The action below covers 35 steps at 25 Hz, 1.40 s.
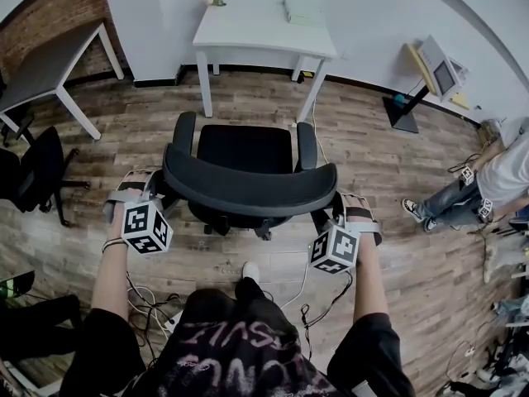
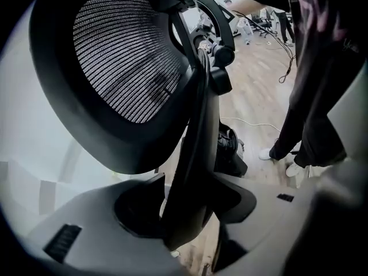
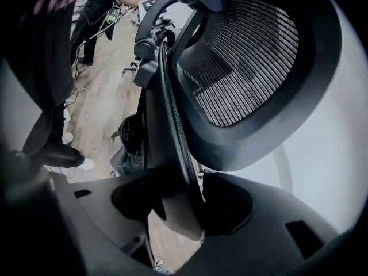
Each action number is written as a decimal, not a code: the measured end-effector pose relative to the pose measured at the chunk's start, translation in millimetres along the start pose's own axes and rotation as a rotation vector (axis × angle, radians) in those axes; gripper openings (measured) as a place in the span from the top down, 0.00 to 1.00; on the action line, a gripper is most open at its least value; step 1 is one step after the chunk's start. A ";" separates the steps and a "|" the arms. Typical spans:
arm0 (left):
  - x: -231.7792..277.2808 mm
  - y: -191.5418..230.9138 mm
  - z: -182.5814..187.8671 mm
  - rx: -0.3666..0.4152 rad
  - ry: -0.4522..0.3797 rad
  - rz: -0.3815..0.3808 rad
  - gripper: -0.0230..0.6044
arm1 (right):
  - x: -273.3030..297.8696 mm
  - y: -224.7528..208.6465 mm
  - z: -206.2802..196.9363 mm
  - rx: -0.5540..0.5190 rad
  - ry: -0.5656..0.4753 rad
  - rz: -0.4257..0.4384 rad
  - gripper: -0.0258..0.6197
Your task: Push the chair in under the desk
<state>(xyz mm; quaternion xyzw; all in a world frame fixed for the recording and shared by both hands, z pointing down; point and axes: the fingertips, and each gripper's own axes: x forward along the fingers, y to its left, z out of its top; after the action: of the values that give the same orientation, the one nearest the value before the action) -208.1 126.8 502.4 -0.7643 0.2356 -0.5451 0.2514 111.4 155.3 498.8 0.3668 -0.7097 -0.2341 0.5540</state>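
A black office chair point(image 1: 246, 149) stands on the wood floor, seat toward the white desk point(image 1: 248, 33) at the back wall, a stretch of floor between them. Its curved mesh backrest point(image 1: 248, 195) faces me. My left gripper point(image 1: 155, 182) clamps the backrest's left edge and my right gripper point(image 1: 337, 200) its right edge. In the left gripper view the backrest point(image 2: 126, 68) rim runs down between the jaws of the left gripper point(image 2: 187, 211) and fills the gap. In the right gripper view the backrest point(image 3: 247, 62) rim likewise sits tight between the jaws of the right gripper point(image 3: 178, 206).
A grey table point(image 1: 50, 60) and a second black chair point(image 1: 33, 172) stand at the left. At the right are a monitor stand point(image 1: 434, 73) and a seated person point(image 1: 488, 180). Cables point(image 1: 149, 300) trail on the floor by my feet.
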 end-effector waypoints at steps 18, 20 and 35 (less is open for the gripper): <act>34.7 33.8 6.2 -0.032 0.084 0.013 0.60 | 45.8 -40.5 -11.5 -0.040 -0.040 0.045 0.60; 39.5 37.6 2.9 -0.039 0.097 0.021 0.60 | 53.1 -44.0 -9.7 -0.053 -0.054 0.044 0.61; 75.1 82.3 -10.0 -0.032 0.098 0.026 0.60 | 94.5 -77.2 -0.5 -0.066 -0.051 0.057 0.61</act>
<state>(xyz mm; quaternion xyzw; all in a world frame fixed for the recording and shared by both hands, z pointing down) -202.5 15.1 506.0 -0.7376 0.2662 -0.5746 0.2343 120.9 33.7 500.0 0.3216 -0.7258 -0.2509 0.5540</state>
